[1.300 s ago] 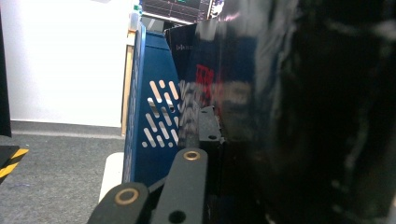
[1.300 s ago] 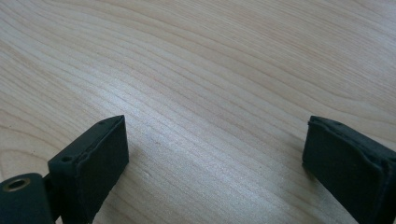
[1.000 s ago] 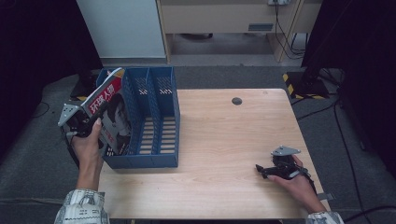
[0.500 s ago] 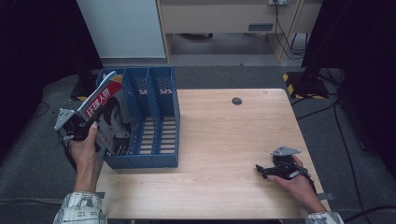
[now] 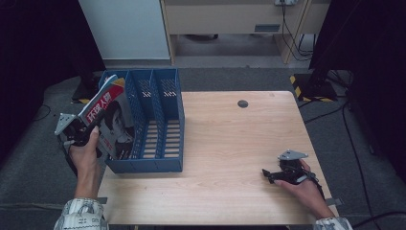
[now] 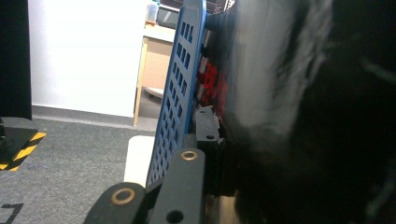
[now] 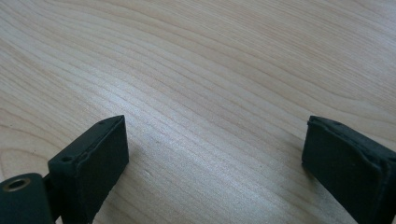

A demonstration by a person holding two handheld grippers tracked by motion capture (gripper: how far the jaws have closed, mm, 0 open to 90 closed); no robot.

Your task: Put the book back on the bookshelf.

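A: Blue plastic, this is the file rack (image 5: pixel 158 120) with three compartments, and it stands on the left part of the wooden surface (image 5: pixel 230 158). The magazine (image 5: pixel 111 120) is at its leftmost compartment, tilted, its lower part already inside.

B: And who holds it?

A: The left gripper (image 5: pixel 76 134) holds it. The jaws are clenched on the magazine's outer edge; in the left gripper view the cover (image 6: pixel 261 93) lies blurred against the blue wall (image 6: pixel 180 102).

B: What is different from one second ago?

A: The magazine sits a little lower and leans more to the left, and the hand is drawn slightly outward. The change is small. In my judgement the insertion is in progress, not finished, because much of the cover is above the rim.

B: And the other hand?

A: The right gripper (image 5: pixel 282 173) rests on the surface near the right edge, in the same place, its jaws spread wide with nothing between them.
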